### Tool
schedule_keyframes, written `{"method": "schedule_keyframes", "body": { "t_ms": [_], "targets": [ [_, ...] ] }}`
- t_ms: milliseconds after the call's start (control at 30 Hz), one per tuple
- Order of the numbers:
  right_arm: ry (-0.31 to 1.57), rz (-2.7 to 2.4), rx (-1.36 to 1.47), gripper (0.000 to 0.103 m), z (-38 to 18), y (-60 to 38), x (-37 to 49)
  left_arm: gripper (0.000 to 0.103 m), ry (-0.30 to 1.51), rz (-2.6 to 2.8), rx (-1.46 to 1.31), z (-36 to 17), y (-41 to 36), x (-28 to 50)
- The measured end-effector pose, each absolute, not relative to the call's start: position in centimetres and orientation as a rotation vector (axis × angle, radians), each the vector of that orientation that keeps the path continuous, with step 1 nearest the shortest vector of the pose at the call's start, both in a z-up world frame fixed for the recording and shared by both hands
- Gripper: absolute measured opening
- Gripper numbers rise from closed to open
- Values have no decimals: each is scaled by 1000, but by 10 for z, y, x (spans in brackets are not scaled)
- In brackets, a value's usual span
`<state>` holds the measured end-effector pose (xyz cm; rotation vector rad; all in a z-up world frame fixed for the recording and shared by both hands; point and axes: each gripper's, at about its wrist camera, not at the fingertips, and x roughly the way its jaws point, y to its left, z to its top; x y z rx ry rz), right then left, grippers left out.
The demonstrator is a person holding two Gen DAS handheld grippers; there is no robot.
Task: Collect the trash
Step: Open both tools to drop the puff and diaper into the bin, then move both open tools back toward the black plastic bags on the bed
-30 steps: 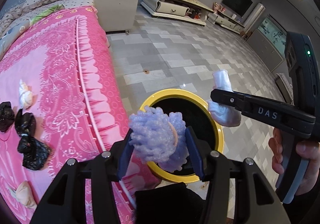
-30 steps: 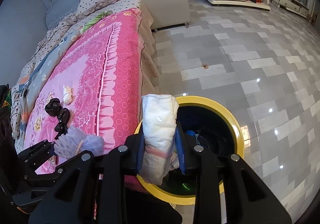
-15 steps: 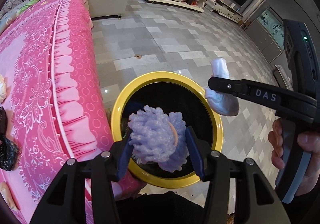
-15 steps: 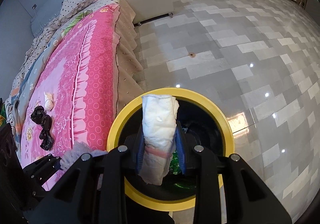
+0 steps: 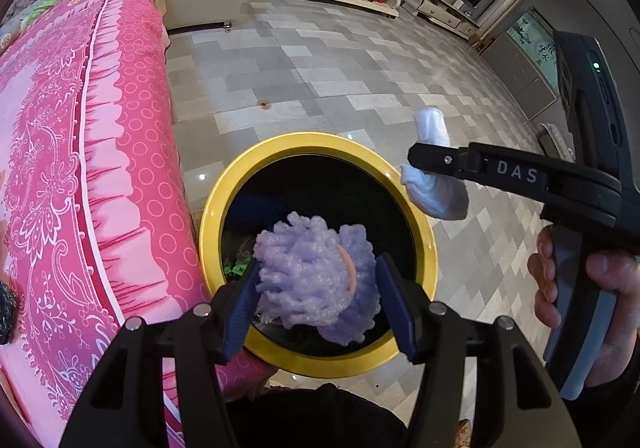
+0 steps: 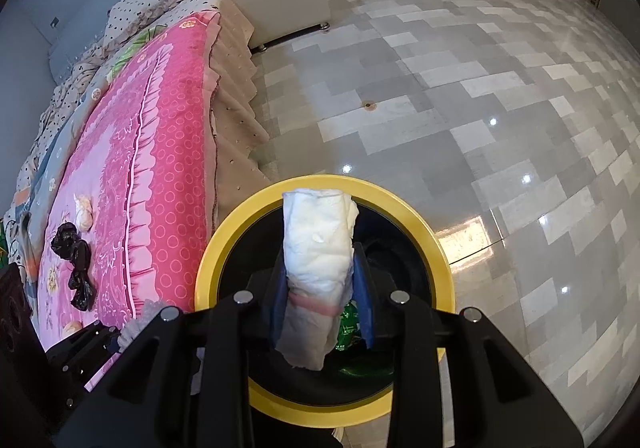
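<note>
The purple foam wad (image 5: 316, 280) covers much of the bin's (image 5: 320, 362) dark inside, so the green scraps (image 5: 238, 268) below stay unreadable. In the right wrist view the white roll (image 6: 318, 268) hides the bin's middle, and only a sliver of the left tool (image 6: 92, 344) shows. The bed (image 5: 120, 168) runs off the left edge.

Bright, even daylight, sharp focus, glare spots on the glossy tiled floor (image 6: 500, 120), and heavy fisheye bending with dark corners.
</note>
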<state>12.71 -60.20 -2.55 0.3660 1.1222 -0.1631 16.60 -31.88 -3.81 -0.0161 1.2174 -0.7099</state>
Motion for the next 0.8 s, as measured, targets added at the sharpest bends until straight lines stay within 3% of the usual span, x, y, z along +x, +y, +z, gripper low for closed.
{"method": "schedule_keyframes", "body": {
  "t_ms": [200, 800],
  "targets": [
    [1108, -187, 365, 42, -20, -605, 125, 72, 1197, -713, -4, -32, -315, 161],
    [1110, -116, 327, 49, 0, -565, 123, 77, 1161, -590, -25, -20, -239, 178]
  ]
}}
